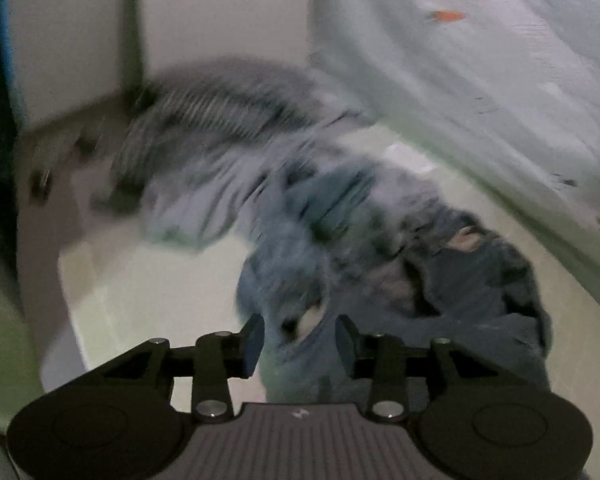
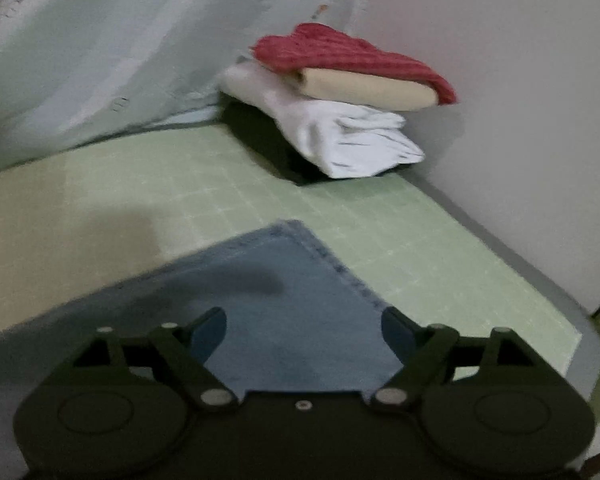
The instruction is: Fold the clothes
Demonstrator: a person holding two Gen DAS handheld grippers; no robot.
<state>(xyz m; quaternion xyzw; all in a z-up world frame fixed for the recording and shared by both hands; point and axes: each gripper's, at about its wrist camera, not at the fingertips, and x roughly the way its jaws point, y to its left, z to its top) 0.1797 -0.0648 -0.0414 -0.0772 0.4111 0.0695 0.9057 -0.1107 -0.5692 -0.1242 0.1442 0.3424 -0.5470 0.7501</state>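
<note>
The left gripper (image 1: 299,340) has its two fingers apart, with a gap between them. Dark blue jeans (image 1: 440,292) bunch up right in front of that gap, and some cloth sits between the fingers, but they do not pinch it. The picture is blurry here. Past the jeans lies a heap of other clothes (image 1: 220,148), grey and striped, all crumpled. The heap rests on a green mat (image 1: 148,280) with a pale curtain (image 1: 480,80) hanging behind it.

The right gripper (image 2: 304,330) is wide apart too. It sits over a flat light blue piece of denim (image 2: 284,300), a corner with a stitched edge. The fingers are on each side of it and do not squeeze it. The denim lies on the green mat (image 2: 380,240), which has a grid of thin lines. Farther back, near the wall (image 2: 520,120), sits a neat stack of folded clothes (image 2: 340,100): red on top, then tan, then white, then something dark at the bottom.
</note>
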